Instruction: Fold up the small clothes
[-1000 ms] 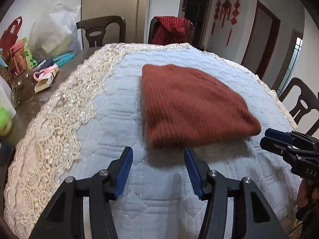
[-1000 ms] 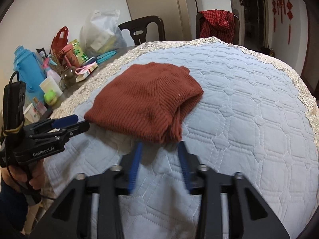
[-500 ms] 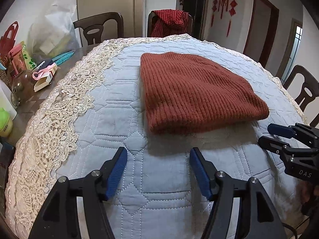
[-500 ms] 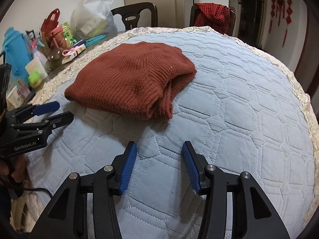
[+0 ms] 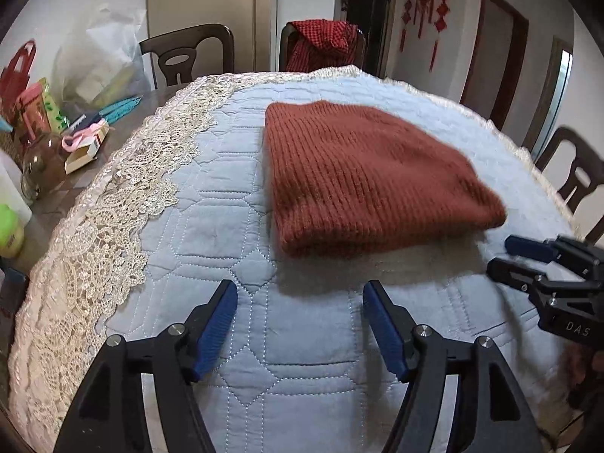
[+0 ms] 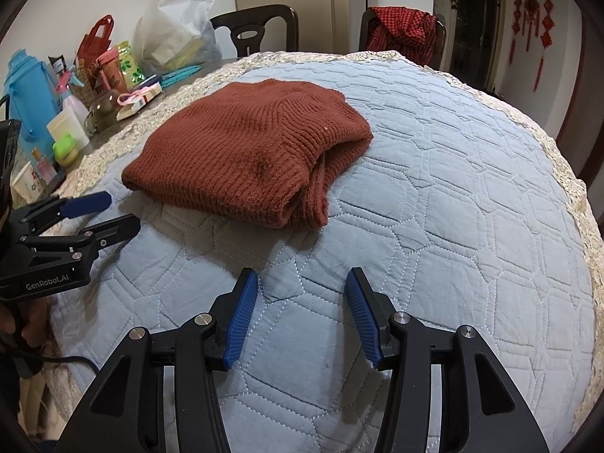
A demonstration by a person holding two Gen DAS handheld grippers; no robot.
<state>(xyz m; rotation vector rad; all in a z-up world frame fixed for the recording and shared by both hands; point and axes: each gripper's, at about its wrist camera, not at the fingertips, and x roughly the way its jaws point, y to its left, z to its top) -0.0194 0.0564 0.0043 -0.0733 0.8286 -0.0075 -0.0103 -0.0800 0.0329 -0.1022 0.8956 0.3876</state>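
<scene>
A rust-red knitted sweater point(image 5: 362, 177) is lying folded on the blue quilted cover point(image 6: 472, 226) over the tabletop. Just short of the sweater, the left tongs point(image 5: 300, 302) and right tongs point(image 6: 302, 287) are hovering, both having just been widening, gripping nothing.

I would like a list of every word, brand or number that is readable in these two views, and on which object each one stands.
"GenRobot.AI": white print on the black body of the left tongs, seen from the right wrist.
"DAS": white letters on the black body of the right tongs, seen from the left wrist; the rest is cut off by the picture's edge.
Packages and bottles beside the quilt: print too small and blurred to read.
</scene>
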